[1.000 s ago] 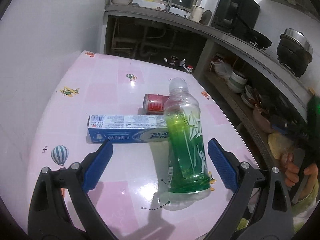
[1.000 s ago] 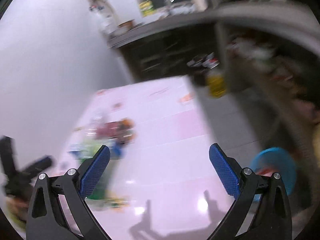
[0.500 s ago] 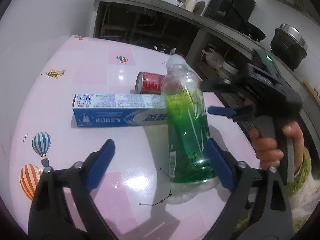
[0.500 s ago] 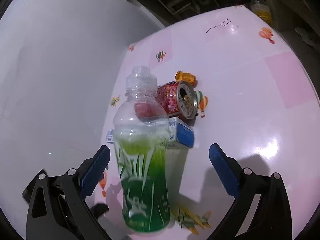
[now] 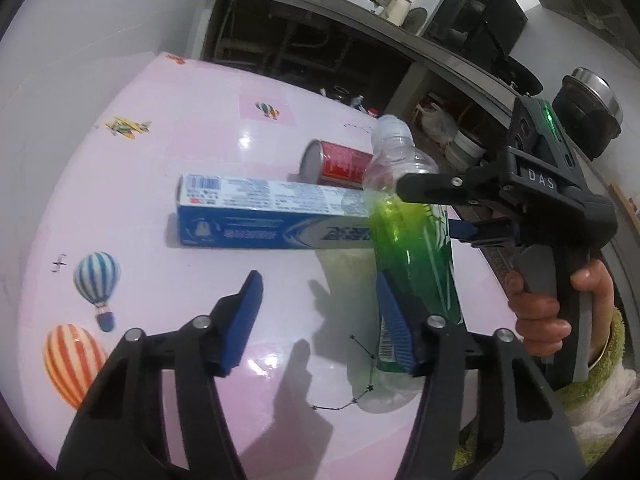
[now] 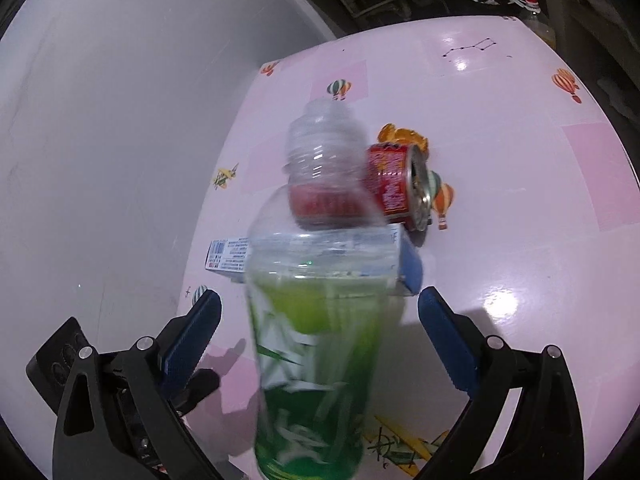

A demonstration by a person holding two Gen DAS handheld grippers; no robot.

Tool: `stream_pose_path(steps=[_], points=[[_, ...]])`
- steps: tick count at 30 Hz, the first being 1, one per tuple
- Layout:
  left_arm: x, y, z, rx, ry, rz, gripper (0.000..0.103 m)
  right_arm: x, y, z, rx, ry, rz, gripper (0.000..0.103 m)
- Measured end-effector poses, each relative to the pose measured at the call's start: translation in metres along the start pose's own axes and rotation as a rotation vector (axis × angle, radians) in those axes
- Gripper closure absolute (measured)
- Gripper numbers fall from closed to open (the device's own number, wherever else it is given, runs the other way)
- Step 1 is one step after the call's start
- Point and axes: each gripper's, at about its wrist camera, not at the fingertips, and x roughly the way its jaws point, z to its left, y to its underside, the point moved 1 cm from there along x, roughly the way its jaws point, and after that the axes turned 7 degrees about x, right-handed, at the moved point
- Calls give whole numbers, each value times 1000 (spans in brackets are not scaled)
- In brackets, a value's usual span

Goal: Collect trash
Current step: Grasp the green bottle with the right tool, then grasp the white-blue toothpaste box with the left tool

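Green-tinted clear plastic bottle (image 6: 316, 340) frame centre, upright between right gripper (image 6: 320, 344) spread jaws; left gripper (image 5: 320, 320) jaws narrowing, empty; off-centre squeeze could topple it.

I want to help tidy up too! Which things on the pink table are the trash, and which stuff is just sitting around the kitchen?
Trash to collect:
- green drink bottle, standing between the right gripper's open fingers
- blue toothpaste box, lying flat
- red can, on its side

Just sitting around:
- pink table itself
- black pot on the counter
- stacked bowls on the shelf
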Motion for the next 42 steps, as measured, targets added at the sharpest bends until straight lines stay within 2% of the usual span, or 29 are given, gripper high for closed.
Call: stream_pose_path(steps=[2, 7, 8, 14, 18, 21, 23, 27, 30, 31, 36, 41, 42], points=[[4, 1, -3, 7, 16, 8, 54, 5, 0, 0, 5, 2, 14, 9], [4, 3, -10, 22, 34, 3, 55, 11, 0, -7, 46, -33, 43, 40], [4, 3, -10, 23, 33, 1, 55, 8, 0, -10, 59, -50, 47, 43], [1, -6, -5, 32, 8, -15, 55, -14, 5, -29, 87, -72, 27, 44], [4, -25, -3, 64, -22, -32, 53, -41, 11, -45, 104, -85, -3, 44], [8, -46, 3, 77, -91, -41, 53, -63, 20, -60, 120, -70, -27, 44], [24, -65, 13, 91, -168, -14, 53, -75, 26, -73, 136, -54, -39, 44], [71, -88, 37, 155, -366, 88, 53, -89, 41, -96, 184, -36, -54, 44], [98, -89, 51, 187, -432, 189, 53, -92, 47, -107, 216, -46, -53, 44], [96, -89, 54, 172, -418, 183, 53, -91, 48, -107, 219, -43, -54, 44], [89, -82, 52, 151, -383, 267, 55, -89, 42, -116, 226, -42, -49, 44], [67, -47, 38, 82, -258, 356, 55, -80, 36, -124, 226, -59, -28, 44], [61, -40, 32, 57, -211, 364, 55, -78, 35, -128, 222, -59, -27, 44]])
